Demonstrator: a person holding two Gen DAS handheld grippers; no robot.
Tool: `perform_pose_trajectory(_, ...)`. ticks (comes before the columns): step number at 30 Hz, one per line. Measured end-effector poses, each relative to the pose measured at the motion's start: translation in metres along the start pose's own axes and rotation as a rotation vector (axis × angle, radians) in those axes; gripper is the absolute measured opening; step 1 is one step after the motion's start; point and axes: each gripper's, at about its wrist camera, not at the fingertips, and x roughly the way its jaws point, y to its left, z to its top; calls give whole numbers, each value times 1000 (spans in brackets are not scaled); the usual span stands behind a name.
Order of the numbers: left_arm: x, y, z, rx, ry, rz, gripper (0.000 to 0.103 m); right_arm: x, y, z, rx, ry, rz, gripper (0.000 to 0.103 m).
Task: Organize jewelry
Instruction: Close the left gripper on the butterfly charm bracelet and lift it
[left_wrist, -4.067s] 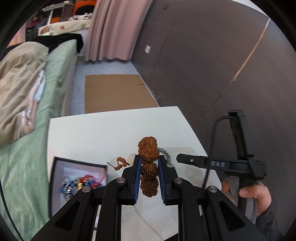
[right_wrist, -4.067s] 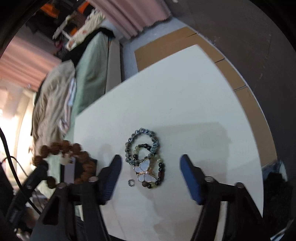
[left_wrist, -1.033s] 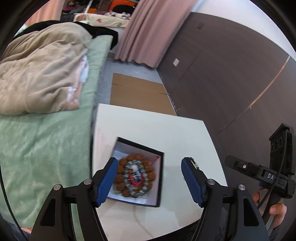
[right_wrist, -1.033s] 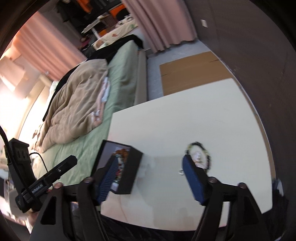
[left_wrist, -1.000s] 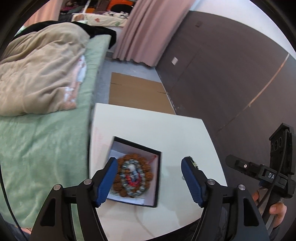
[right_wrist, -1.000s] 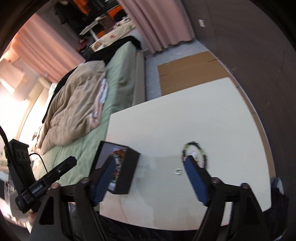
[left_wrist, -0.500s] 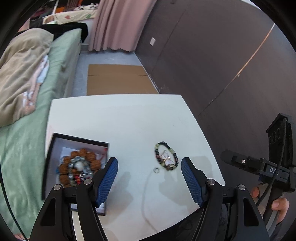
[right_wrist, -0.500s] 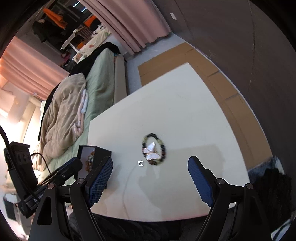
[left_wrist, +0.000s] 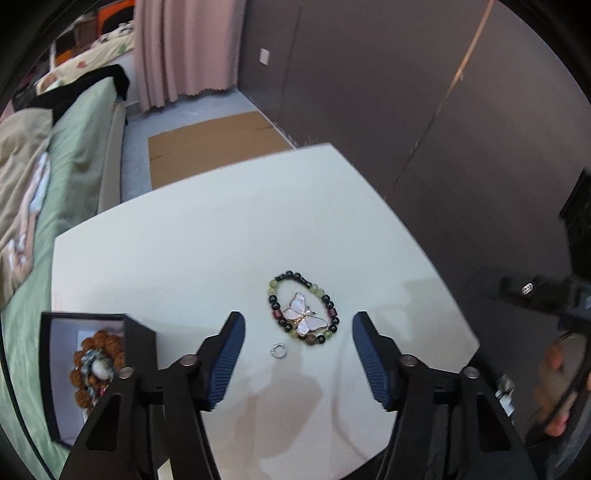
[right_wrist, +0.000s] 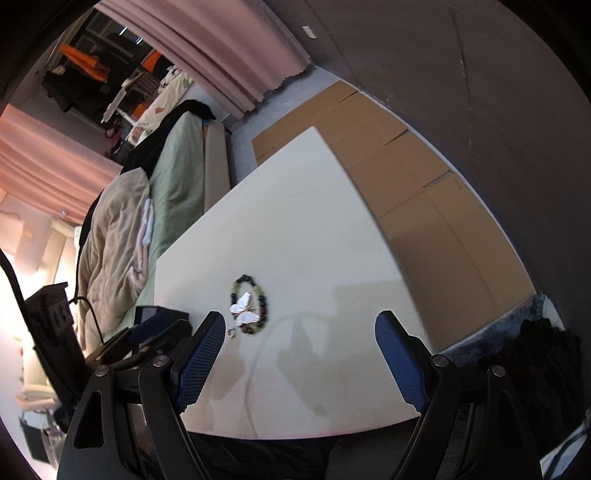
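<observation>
Two hand-held grippers hang over the tabletop (left_wrist: 207, 236). Your left hand-held gripper (left_wrist: 298, 354) is closing, nothing pinched; the bead bracelet (left_wrist: 302, 313) lies just ahead between its fingers, small ring (left_wrist: 277, 350) beside it. Your right hand-held gripper (right_wrist: 300, 363) stands released, bracelet off toward its left finger.

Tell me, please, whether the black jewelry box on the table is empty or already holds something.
It holds something: the black jewelry box is open and a brown beaded bracelet lies inside.
</observation>
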Motion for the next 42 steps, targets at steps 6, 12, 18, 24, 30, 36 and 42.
perform_pose_trajectory(6, 32, -5, 1, 28, 67, 19, 44, -4, -16, 1, 23, -10, -1, 84)
perform_pose_trajectory(12, 52, -5, 4, 32, 103, 42, 38, -2, -29, 3, 48, 0, -4, 84)
perform_pose_trajectory(18, 62, -7, 8, 41, 103, 80, 32, -1, -32, 4, 48, 2, -8, 84)
perform_pose_trajectory(24, 61, -9, 9, 44, 108, 83, 22, 5, -23, 4, 33, 14, -3, 84)
perform_pose_trajectory(30, 50, 2, 5, -11, 109, 34, 0, 18, -6, 4, -1, 37, 13, 84)
perform_pose_trajectory(36, 35, 9, 7, -49, 66, -16, 0, 31, 5, 3, -21, 69, 28, 84)
perform_pose_trajectory(42, 41, 7, 14, -86, 114, -33, 3, 26, 2, -2, -19, 68, 25, 83)
